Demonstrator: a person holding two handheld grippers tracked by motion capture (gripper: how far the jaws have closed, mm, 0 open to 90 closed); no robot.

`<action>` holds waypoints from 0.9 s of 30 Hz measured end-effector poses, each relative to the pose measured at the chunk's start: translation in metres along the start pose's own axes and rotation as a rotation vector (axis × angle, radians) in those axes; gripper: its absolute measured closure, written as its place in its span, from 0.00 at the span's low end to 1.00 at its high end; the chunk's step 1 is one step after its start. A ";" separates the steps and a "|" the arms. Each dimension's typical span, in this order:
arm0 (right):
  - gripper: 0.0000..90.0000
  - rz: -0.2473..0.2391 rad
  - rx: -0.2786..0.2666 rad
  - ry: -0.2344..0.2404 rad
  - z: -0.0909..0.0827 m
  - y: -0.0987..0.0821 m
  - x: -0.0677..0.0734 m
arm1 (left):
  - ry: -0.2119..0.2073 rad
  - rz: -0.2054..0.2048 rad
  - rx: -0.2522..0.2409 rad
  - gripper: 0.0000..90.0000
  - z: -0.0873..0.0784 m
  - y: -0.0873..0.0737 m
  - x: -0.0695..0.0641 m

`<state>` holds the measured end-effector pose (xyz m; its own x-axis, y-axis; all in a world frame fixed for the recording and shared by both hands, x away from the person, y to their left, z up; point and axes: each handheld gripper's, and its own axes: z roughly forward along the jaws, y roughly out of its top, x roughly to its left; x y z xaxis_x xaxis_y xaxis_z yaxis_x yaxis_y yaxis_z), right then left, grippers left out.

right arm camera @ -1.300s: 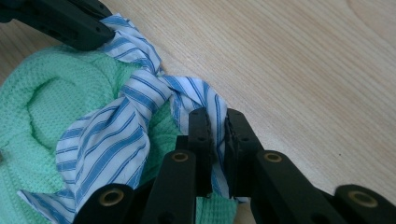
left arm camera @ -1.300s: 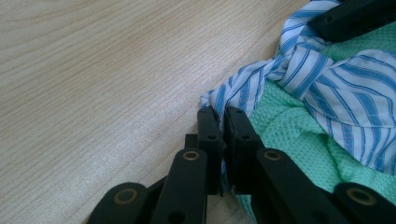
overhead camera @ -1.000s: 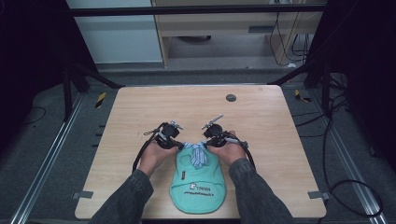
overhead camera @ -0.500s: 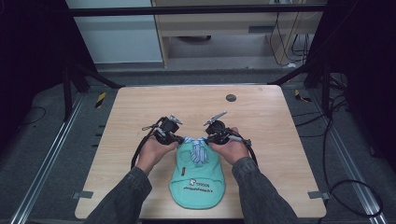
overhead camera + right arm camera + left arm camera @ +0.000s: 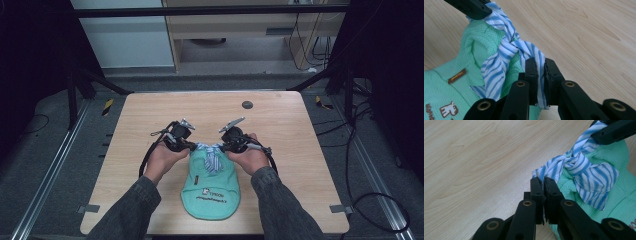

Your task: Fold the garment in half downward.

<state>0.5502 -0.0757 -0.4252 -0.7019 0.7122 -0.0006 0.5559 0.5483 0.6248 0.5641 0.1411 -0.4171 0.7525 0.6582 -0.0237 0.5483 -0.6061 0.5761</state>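
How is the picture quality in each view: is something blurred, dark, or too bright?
High view: the table is evenly lit, but the surroundings fall into near black, and the green garment shows soft, its print unreadable. Left gripper view: the striped tie is sharp; the left claw is dark but clear. Right gripper view: wood grain crisp, no glare; the right claw is slightly soft at the bottom edge.

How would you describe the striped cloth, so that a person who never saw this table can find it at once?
On the wooden table, find the mint-green garment lying at the near edge between the person's hands. At its far end sits the blue-and-white striped cloth, knotted in the middle, one end pinched by the left gripper, the other by the right gripper. Nothing else there is striped.
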 end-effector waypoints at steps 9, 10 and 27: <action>0.92 -0.026 -0.009 -0.006 -0.001 -0.001 -0.001 | 0.000 0.005 0.001 0.97 -0.001 0.001 0.000; 0.92 -0.029 -0.012 -0.006 -0.001 0.000 -0.001 | -0.005 0.001 0.001 0.97 -0.001 0.001 0.001; 0.92 -0.053 -0.018 -0.011 -0.005 0.004 -0.002 | -0.001 0.005 -0.003 0.97 -0.005 0.004 0.004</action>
<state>0.5518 -0.0773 -0.4184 -0.7253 0.6871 -0.0425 0.5097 0.5775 0.6377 0.5675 0.1435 -0.4109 0.7559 0.6543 -0.0217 0.5430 -0.6081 0.5791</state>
